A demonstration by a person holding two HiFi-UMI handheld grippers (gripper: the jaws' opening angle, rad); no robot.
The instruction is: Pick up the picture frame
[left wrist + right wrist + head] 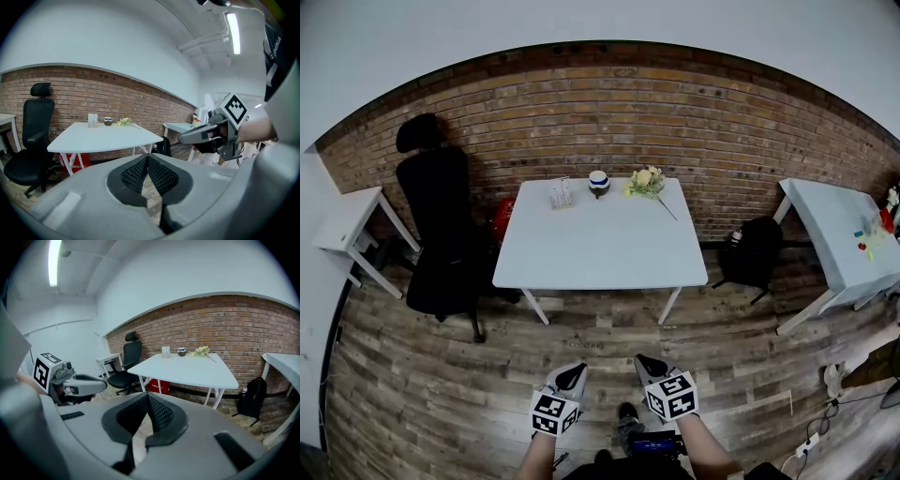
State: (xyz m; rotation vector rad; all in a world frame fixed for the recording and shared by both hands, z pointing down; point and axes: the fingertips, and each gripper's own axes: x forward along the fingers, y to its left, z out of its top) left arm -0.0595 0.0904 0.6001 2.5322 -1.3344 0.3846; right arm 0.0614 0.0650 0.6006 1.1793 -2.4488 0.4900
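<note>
The picture frame (562, 194), small and clear, stands upright at the far edge of the white table (600, 248), by the brick wall. It also shows in the left gripper view as the frame (92, 120) and in the right gripper view as the frame (166, 351). Beside it are a small round jar (598, 183) and a bunch of pale flowers (647, 181). My left gripper (572, 373) and right gripper (649, 364) hover side by side over the wooden floor, well short of the table. Both are shut with nothing between the jaws, as the left gripper (148, 157) and right gripper (147, 397) show.
A black office chair (441, 234) stands left of the table, with a red box (503, 220) behind it. A white side table (347, 220) is at far left, another table (839, 234) with small items at right. A black backpack (757, 251) sits on the floor between.
</note>
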